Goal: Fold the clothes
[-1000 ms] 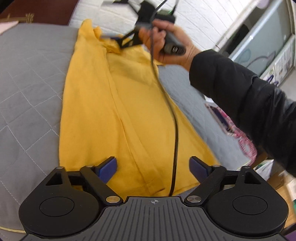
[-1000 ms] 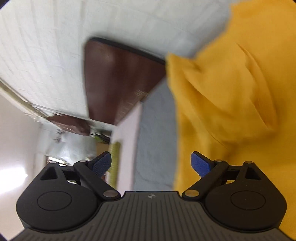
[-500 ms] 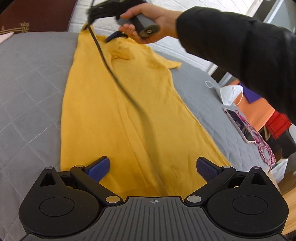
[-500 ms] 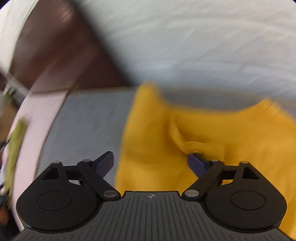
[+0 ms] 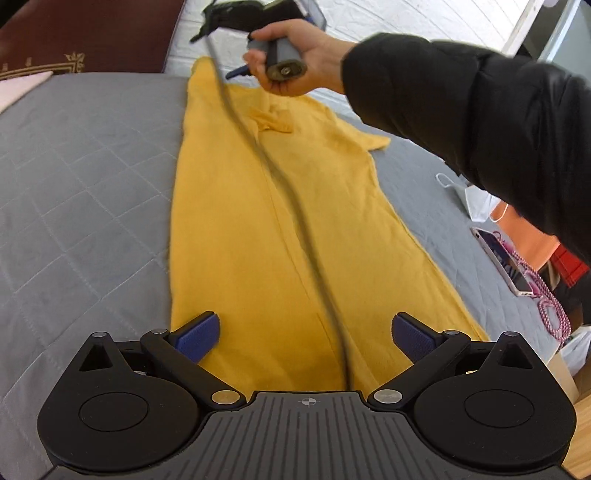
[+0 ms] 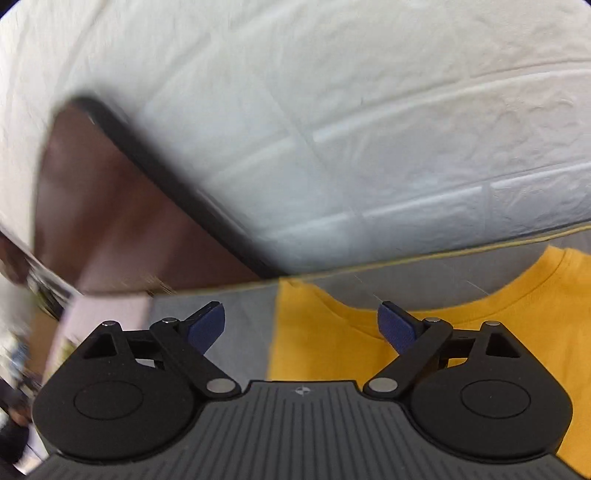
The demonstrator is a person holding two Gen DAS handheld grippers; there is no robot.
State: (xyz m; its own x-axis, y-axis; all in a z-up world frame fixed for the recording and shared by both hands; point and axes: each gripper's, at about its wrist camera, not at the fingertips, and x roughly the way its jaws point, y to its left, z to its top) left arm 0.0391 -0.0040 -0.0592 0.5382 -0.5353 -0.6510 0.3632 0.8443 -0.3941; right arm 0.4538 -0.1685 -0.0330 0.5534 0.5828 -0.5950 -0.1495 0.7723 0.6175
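A yellow shirt (image 5: 277, 221) lies lengthwise on the grey quilted bed cover (image 5: 85, 177), hem near me and collar at the far end. My left gripper (image 5: 306, 328) hovers open over the near hem with only flat cloth under its gap. At the far end a hand (image 5: 306, 62) in a black sleeve holds the right gripper, one blue finger (image 5: 238, 72) showing above the collar. In the right wrist view the right gripper (image 6: 301, 325) has its jaws opening above the shirt's left shoulder (image 6: 332, 339) and neckline. Nothing is pinched between them.
A black cable (image 5: 295, 206) hangs along the shirt's middle. A brown headboard (image 5: 85, 33) and a white brick wall (image 6: 369, 129) close off the far end. On the right of the bed lie a white mask (image 5: 476, 199) and a phone on a pink cord (image 5: 506, 262).
The right gripper swung left along the collar and rolled level, and the bunched cloth by its finger is gone. The left gripper's jaws spread a little wider over the hem.
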